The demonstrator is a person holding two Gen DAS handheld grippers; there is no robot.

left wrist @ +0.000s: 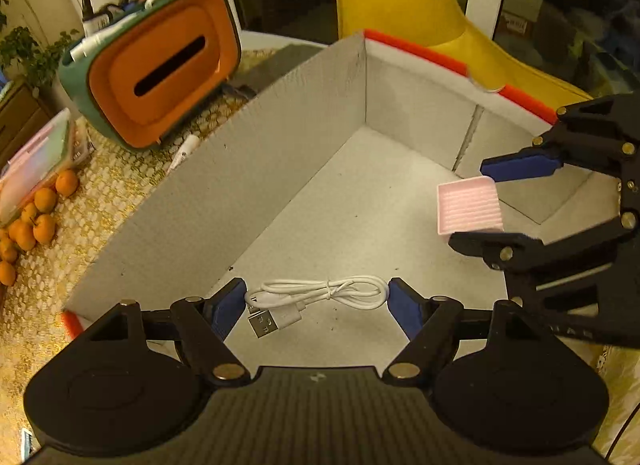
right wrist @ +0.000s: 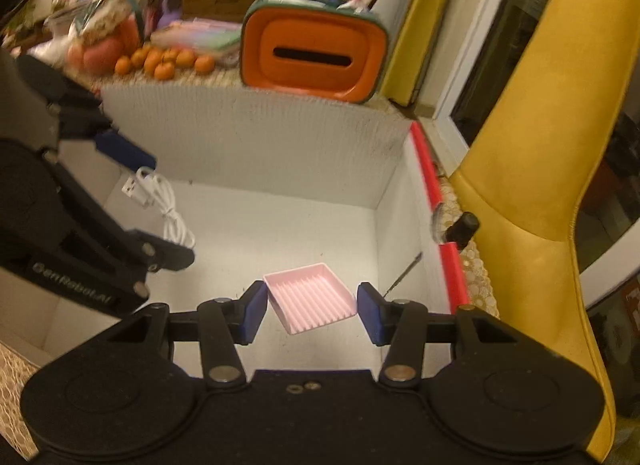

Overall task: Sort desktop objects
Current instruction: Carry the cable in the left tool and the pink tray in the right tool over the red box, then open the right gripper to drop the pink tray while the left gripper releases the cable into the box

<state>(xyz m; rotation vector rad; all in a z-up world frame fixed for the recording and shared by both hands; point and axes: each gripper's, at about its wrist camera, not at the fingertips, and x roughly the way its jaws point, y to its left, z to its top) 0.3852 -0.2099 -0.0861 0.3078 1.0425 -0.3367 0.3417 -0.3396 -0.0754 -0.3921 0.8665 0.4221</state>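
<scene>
A large grey cardboard box (left wrist: 280,153) with red edge strips sits on the woven table mat; both grippers are inside it. My left gripper (left wrist: 316,305) is open, and a coiled white USB cable (left wrist: 316,295) lies on the box floor between its blue pads. My right gripper (right wrist: 312,307) is open around a pink ribbed tray (right wrist: 310,297), with a small gap at each pad. The tray seems to rest on the box floor. The right gripper (left wrist: 476,205) and tray (left wrist: 470,205) also show in the left wrist view. The cable (right wrist: 164,205) and left gripper (right wrist: 160,209) show in the right wrist view.
An orange and green tissue box (left wrist: 160,69) stands behind the cardboard box. Several small oranges (left wrist: 36,221) and a pink case (left wrist: 36,161) lie on the mat to the left. A yellow chair (right wrist: 532,169) stands close to the right. A small dark bottle (right wrist: 464,227) sits by the box's right rim.
</scene>
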